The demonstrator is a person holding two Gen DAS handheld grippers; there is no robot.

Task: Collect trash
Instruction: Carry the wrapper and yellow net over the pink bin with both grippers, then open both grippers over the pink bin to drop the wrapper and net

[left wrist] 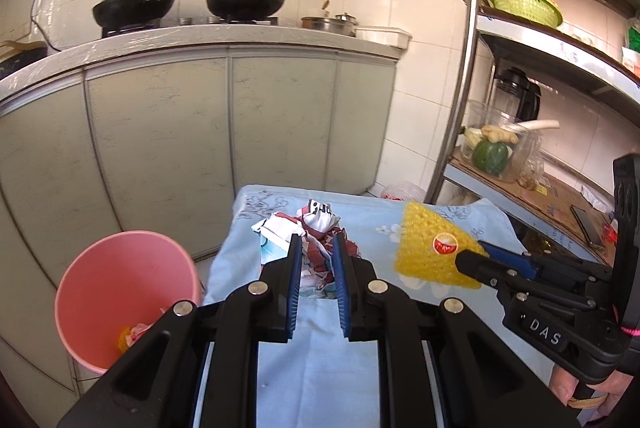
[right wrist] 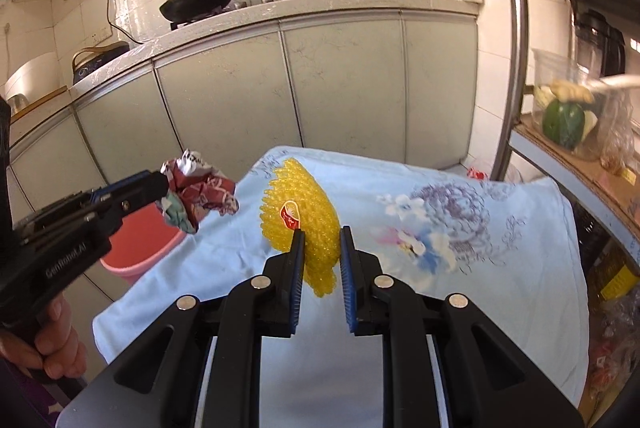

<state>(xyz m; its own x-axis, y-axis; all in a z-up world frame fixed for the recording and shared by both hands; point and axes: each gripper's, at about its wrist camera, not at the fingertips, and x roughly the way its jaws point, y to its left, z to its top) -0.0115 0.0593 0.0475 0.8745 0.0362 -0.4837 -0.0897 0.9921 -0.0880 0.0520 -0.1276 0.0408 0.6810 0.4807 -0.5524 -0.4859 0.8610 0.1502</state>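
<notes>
Left gripper (left wrist: pixel 316 244) clamps crumpled wrapper (left wrist: pixel 316 228) above the tabletop's (right wrist: pixel 460 187) left edge; right gripper (right wrist: pixel 322 236) grips yellow foam netting (right wrist: pixel 300 211); pink bin (left wrist: pixel 120 288) lower left.

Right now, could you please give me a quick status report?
Left gripper shut on crumpled wrapper, lifted. Right gripper shut on yellow foam net. Pink bin beside table, nothing blocking.

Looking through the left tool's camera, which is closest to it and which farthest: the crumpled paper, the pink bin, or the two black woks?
1. Crumpled paper: gripped in the left tool.
2. Pink bin: lower left, beside the table.
3. Woks: on the stove across the kitchen, farthest.
</notes>
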